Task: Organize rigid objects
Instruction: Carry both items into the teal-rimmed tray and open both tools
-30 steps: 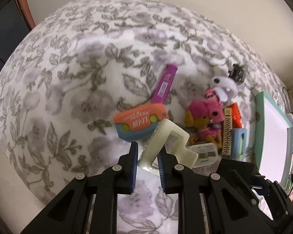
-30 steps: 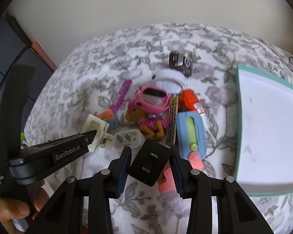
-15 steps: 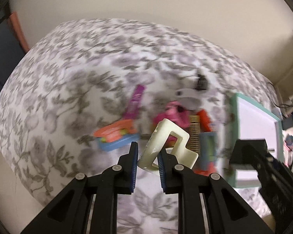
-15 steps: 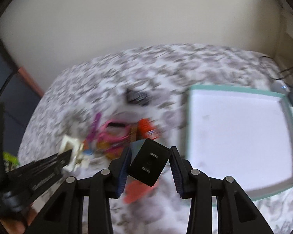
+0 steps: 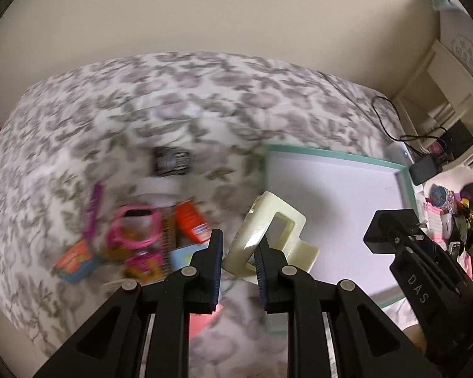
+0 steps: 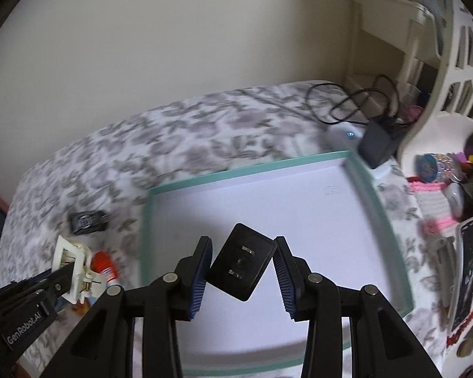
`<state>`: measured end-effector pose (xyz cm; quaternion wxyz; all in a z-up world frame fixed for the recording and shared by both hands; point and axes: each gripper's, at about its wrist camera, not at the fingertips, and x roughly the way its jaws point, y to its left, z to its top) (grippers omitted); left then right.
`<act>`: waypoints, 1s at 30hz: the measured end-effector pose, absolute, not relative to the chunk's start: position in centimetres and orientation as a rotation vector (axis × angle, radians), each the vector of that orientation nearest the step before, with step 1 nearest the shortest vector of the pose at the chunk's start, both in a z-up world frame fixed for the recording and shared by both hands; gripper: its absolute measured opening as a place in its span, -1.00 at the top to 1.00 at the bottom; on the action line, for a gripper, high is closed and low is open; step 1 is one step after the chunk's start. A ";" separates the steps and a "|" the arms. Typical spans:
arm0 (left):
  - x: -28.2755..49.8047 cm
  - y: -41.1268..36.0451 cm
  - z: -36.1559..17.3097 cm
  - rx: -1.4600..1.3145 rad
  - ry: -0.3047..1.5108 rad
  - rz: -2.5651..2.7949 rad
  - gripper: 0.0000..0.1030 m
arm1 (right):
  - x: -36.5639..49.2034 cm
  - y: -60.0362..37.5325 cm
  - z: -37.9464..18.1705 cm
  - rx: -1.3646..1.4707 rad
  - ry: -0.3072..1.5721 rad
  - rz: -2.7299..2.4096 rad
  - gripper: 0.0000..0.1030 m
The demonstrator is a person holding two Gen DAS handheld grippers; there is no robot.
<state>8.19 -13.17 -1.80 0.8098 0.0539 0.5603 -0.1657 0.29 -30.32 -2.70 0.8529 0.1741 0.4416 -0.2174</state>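
- The left gripper [image 5: 238, 260] clamps a cream hair clip [image 5: 268, 236], held in the air beside the tray's near-left corner.
- The right gripper [image 6: 241, 263] grips a black plug [image 6: 242, 261] above the tray [image 6: 375, 189]; its white floor lies bare inside the teal rim.
- Both grippers tilt steeply downward.
- A blurred toy pile [image 5: 138, 236] sits left of the tray.

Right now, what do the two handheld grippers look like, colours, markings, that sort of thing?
Both are black plastic. The left gripper and right gripper have angular triangular-framed fingers, silver pivot screws and ribbed blue pads. White lettering "GenRobot.AI" marks the left one's side; "DAS" is embossed on the right one's.
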 end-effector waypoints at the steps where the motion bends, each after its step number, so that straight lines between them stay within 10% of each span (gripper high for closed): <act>1: 8.4 -14.2 -2.1 0.123 1.200 -0.362 0.61 | 0.3 -30.9 -2.8 0.367 0.932 -0.468 0.18; 30: 12.3 -24.3 -10.4 0.222 1.300 -0.347 0.60 | 3.2 -38.0 -7.8 0.380 1.042 -0.582 0.18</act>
